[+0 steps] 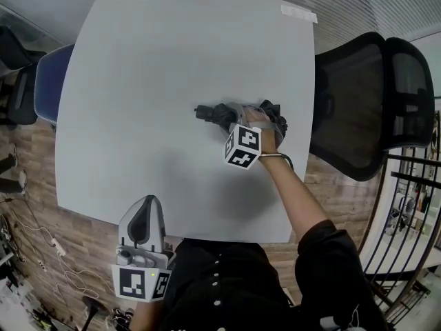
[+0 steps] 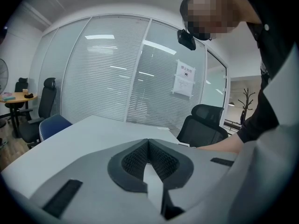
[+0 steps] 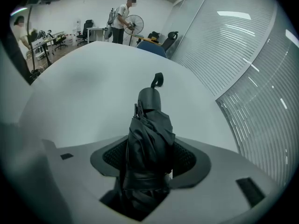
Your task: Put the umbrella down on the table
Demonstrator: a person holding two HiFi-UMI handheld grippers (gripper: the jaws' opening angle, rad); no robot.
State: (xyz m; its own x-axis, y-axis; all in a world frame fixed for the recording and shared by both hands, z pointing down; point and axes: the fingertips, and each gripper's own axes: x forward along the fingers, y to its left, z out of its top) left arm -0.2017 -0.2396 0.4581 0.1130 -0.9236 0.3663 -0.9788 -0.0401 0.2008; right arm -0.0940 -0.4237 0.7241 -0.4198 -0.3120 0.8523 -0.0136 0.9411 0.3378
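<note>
My right hand-held gripper [image 1: 265, 123] is closed on the folded black umbrella [image 1: 220, 114]. In the right gripper view the bundle of cloth fills the space between both pads, and the handle [image 3: 150, 99] with its small loop [image 3: 158, 80] points away from me. The umbrella is over the right part of the surface [image 1: 172, 61], not far from the edge where the black chair [image 1: 358, 102] stands. It looks very low, but I cannot tell if it already touches the surface.

To do this step well, I think I should bring the umbrella down slowly and more flat. This way its whole length meets the surface, not only the handle end. I should open the jaws only when I feel the weight is resting. If I let go too early, it may drop and roll, because the folded shape is round. It is also better to place it a little more inward, away from the right edge. After opening, I should pull the gripper straight back so the pads do not catch the loose cloth.

My left hand-held gripper [image 1: 146, 205] is at the near edge of the surface. Its jaws are together with nothing between them, and it has no part in this step.
</note>
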